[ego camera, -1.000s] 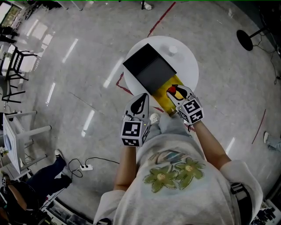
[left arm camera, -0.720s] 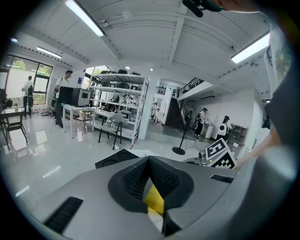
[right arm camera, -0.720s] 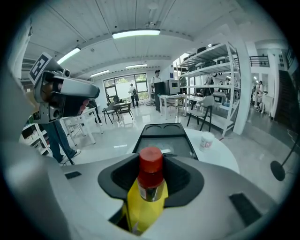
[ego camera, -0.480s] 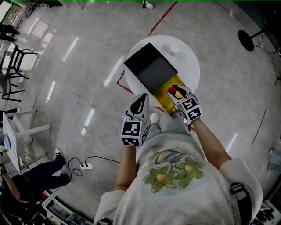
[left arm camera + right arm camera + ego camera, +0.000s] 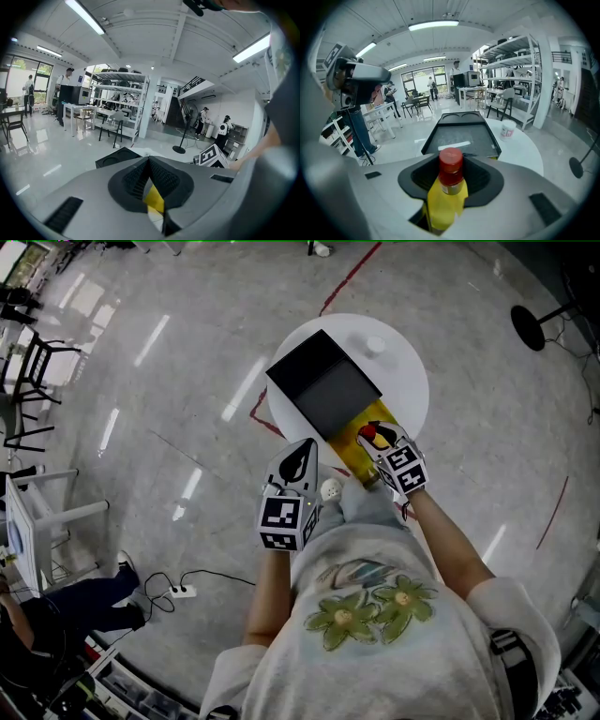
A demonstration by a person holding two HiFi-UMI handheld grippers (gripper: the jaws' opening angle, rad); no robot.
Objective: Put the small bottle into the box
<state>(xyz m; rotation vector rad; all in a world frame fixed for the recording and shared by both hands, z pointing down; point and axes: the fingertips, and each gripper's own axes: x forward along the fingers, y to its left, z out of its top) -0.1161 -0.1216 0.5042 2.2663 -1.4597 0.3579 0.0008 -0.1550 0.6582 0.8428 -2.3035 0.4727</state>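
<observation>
A small yellow bottle with a red cap stands upright between the jaws of my right gripper, which is shut on it. In the head view the bottle and right gripper hang over the yellow part of the box at the near side of the round white table. The box's black open lid lies beyond it, and shows as the black lid in the right gripper view. My left gripper is shut and holds nothing, just left of the box at the table's near edge.
A small white cup stands on the far side of the table, also visible as the cup to the right of the lid. Chairs, shelving and people stand around the room. A fan stand is on the floor at right.
Almost nothing has changed. The right gripper holds the bottle at the same spot over the box, and the left gripper has stayed still.
</observation>
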